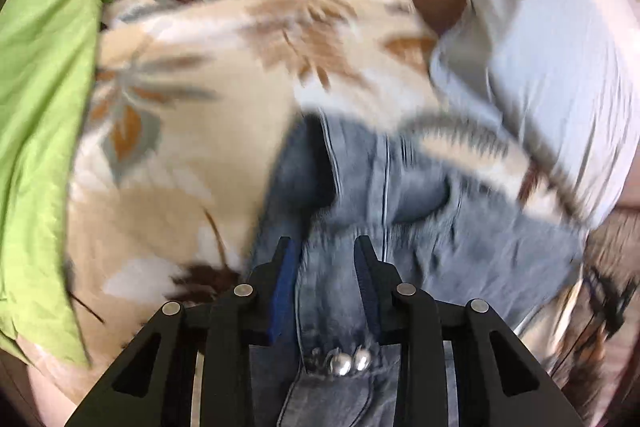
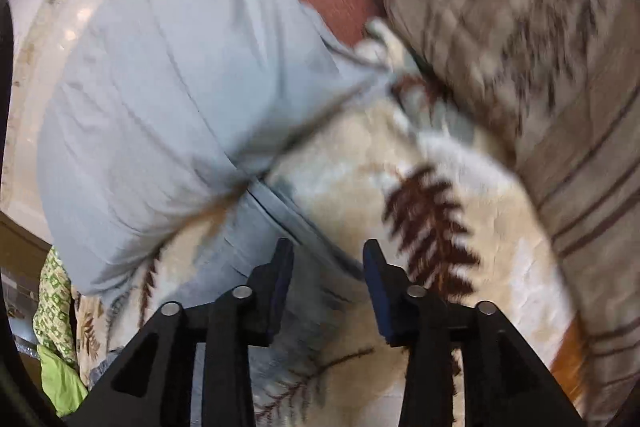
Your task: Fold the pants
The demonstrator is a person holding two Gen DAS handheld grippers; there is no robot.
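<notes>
Both views are motion-blurred. A bed carries everything, covered by a cream leaf-print blanket (image 1: 192, 131). A green sheet (image 1: 44, 115) runs along one side of it, a pale grey pillow (image 2: 160, 83) lies on the other, and a brown plaid cushion (image 2: 520, 39) sits past that; glossy floor shows beyond the pillow. The blue denim pants (image 1: 400, 211) lie rumpled on the blanket. The left tongs (image 1: 326, 247) stand narrow around a denim fold with metal studs. The right tongs (image 2: 328, 251) stand partly apart over the pants' edge; whether they grip is unclear.
</notes>
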